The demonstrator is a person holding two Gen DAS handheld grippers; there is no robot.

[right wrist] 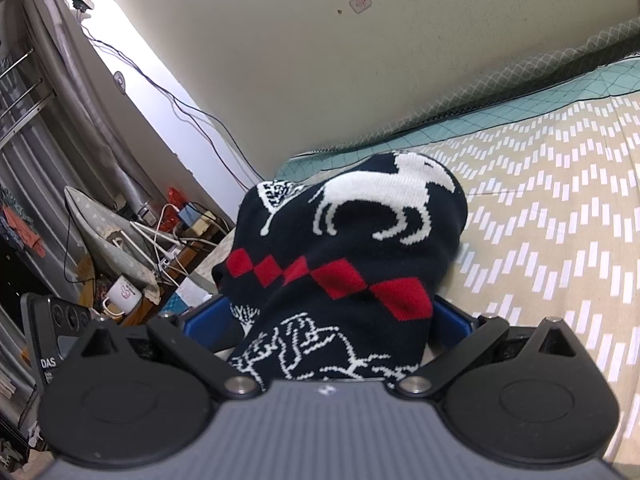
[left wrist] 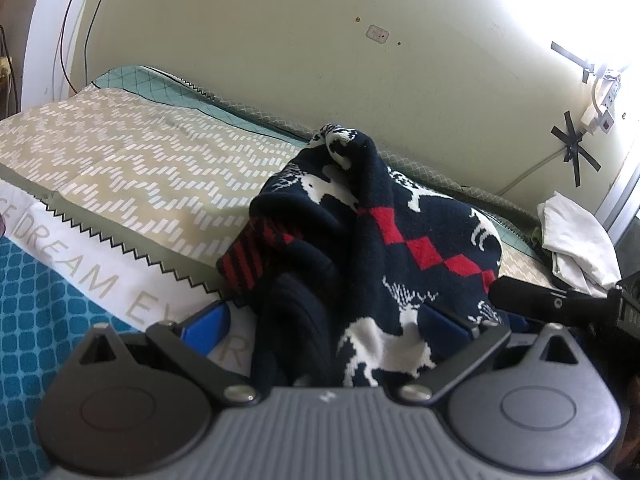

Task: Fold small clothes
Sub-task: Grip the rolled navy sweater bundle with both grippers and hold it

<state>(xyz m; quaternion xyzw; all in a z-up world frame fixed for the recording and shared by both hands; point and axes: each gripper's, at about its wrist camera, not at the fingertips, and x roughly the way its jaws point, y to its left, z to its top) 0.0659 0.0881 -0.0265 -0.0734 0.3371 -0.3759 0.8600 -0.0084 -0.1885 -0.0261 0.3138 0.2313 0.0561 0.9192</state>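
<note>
A navy knitted sweater (left wrist: 400, 216) with white deer and a row of red diamonds lies bunched in a heap on the beige zigzag-patterned bedspread (left wrist: 152, 160). Its red-striped cuff (left wrist: 240, 264) sticks out to the left. My left gripper (left wrist: 326, 320) is open, its blue fingers (left wrist: 208, 324) wide apart with the sweater's near folds lying between and over them. In the right wrist view the same sweater (right wrist: 360, 240) mounds up between the spread blue fingers (right wrist: 204, 324) of my open right gripper (right wrist: 328, 320). Both pairs of fingertips are hidden under the knit.
A cream wall (left wrist: 280, 40) runs along the far side of the bed. White folded cloth (left wrist: 576, 240) lies at the bed's right end. Off the bed's end stand an ironing board (right wrist: 108, 232), a mug (right wrist: 124, 292), cables and clutter. A teal quilt (left wrist: 160, 84) edges the bedspread.
</note>
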